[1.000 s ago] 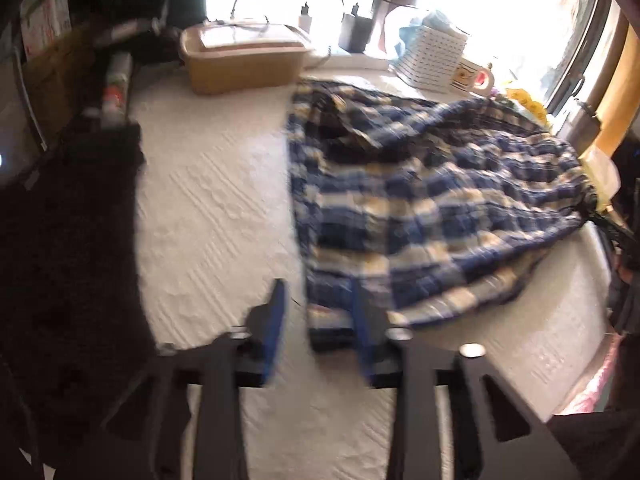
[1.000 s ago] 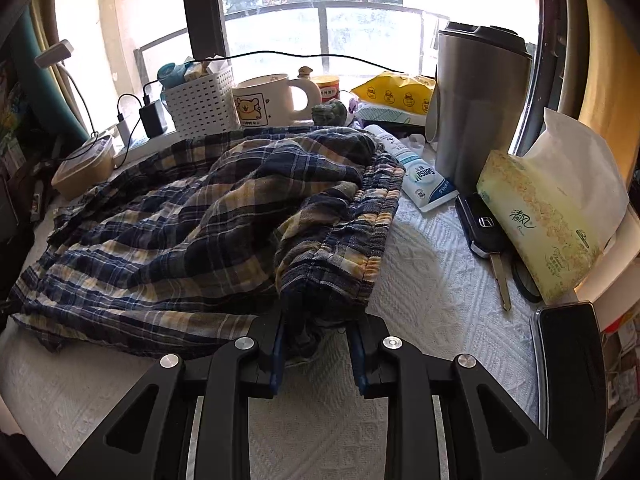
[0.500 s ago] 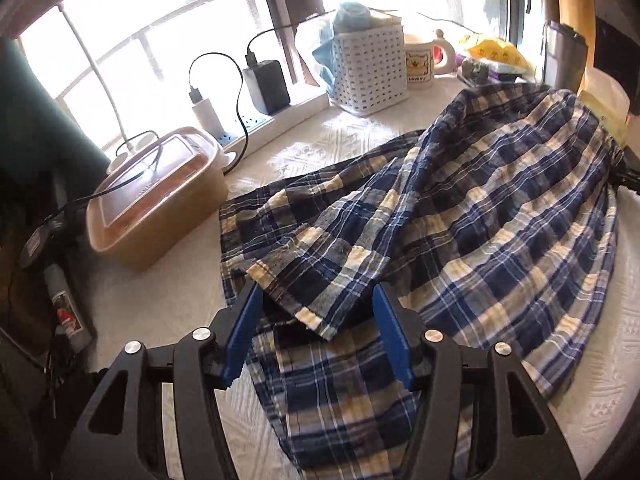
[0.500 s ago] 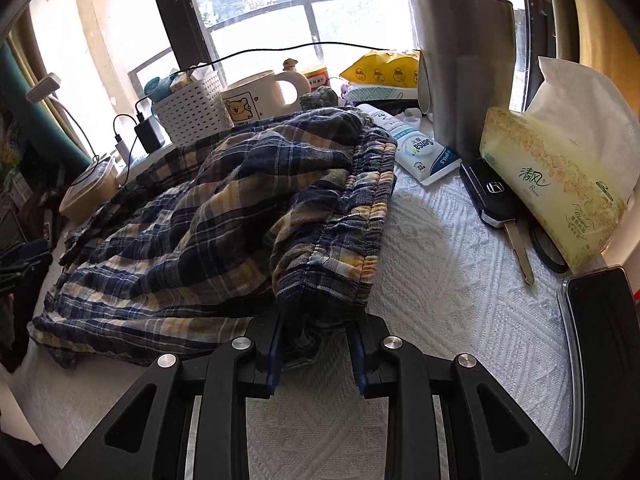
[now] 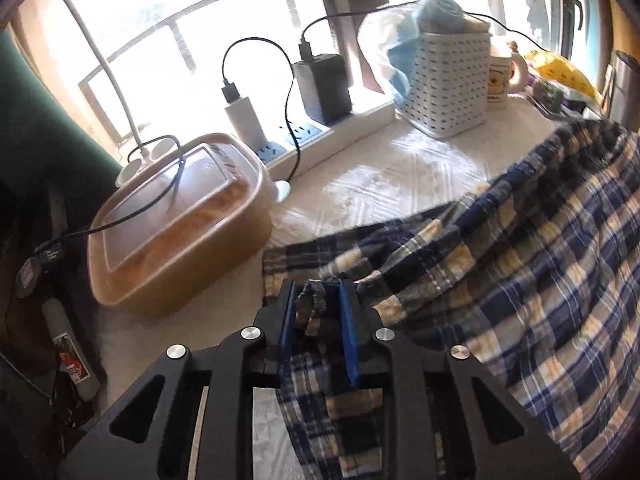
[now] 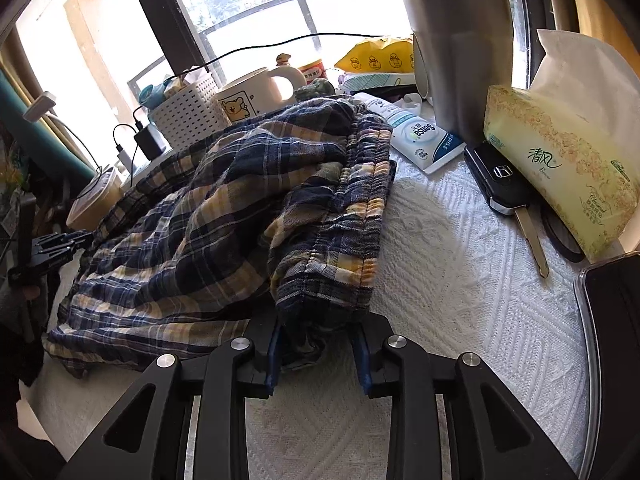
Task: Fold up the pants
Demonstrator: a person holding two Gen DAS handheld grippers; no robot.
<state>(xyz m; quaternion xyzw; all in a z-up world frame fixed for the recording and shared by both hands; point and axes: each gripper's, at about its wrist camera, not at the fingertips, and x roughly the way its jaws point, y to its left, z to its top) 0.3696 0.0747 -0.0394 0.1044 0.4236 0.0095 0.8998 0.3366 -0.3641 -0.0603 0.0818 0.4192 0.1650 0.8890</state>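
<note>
Blue, white and yellow plaid pants (image 6: pixel 208 224) lie spread on a white textured cloth (image 6: pixel 452 264); they also show in the left wrist view (image 5: pixel 540 264). My left gripper (image 5: pixel 318 312) is shut on a bunched leg hem of the pants, lifted a little off the table. It also shows far left in the right wrist view (image 6: pixel 52 248). My right gripper (image 6: pixel 318 344) is shut on the near corner of the elastic waistband (image 6: pixel 352 208), which lies folded over the pants.
At the left end stand a tan lidded container (image 5: pixel 172 228), a power strip with chargers (image 5: pixel 304 128) and a white basket (image 5: pixel 448 84). At the right end are a mug (image 6: pixel 248 96), steel tumbler (image 6: pixel 460 40), tube (image 6: pixel 416 132), car key (image 6: pixel 508 188) and tissue pack (image 6: pixel 560 160).
My left gripper has closed on the leg hem and lifted it. My right gripper keeps its hold on the waistband and has moved a little closer to it.
</note>
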